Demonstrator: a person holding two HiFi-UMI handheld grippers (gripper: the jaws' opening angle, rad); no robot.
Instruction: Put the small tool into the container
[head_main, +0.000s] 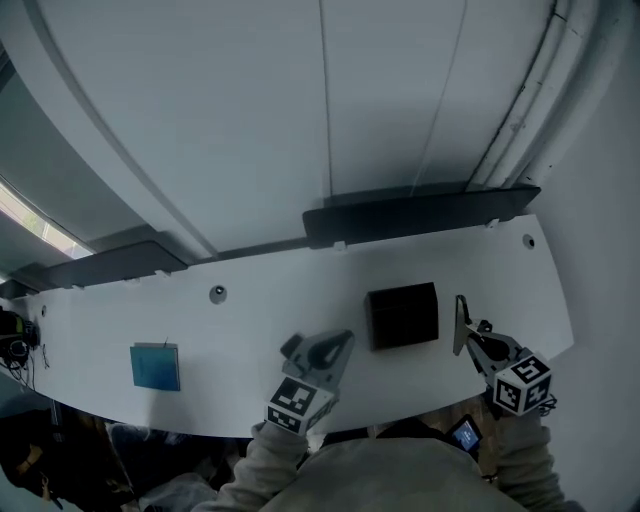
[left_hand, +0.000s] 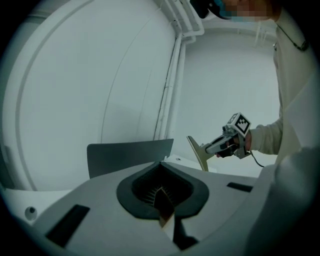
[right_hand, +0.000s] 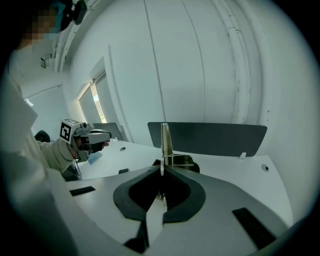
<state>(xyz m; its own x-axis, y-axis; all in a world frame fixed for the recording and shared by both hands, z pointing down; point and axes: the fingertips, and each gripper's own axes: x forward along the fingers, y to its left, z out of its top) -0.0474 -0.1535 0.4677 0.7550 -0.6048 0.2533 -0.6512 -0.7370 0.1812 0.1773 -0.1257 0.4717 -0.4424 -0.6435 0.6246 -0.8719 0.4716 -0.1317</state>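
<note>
**While the right gripper holds the tool, the container waits just beside it**

As the scene reads from the person outward, both grippers sit over the near edge of the table. The left gripper has its jaws together with nothing between them, as its own view shows. It points across the table, left of the container, and has no part in the work at present. A blue pad lies well off to its left, flat on the table.

The right gripper is clamped on the tool, a thin, flat, pale strip. In the right gripper view the strip stands upright out of the closed tips, pinched at its lower end, with most of its length free above them. The left gripper view shows the same strip sticking out ahead of the right gripper.

Just beyond the tips, and to their left in the head view, sits the container, a small black box on the table. The tool is near its right side, not over it and not touching it. Farther back a dark panel runs along the far edge, with the pale wall behind.

Judged from this, the pick-up is done and the carry is in hand. The next move calls for shifting the right gripper left until the strip is above the box, tipping or lowering it inside, then opening the jaws. Because the strip is long and held at one end, it could catch on the rim.
</note>
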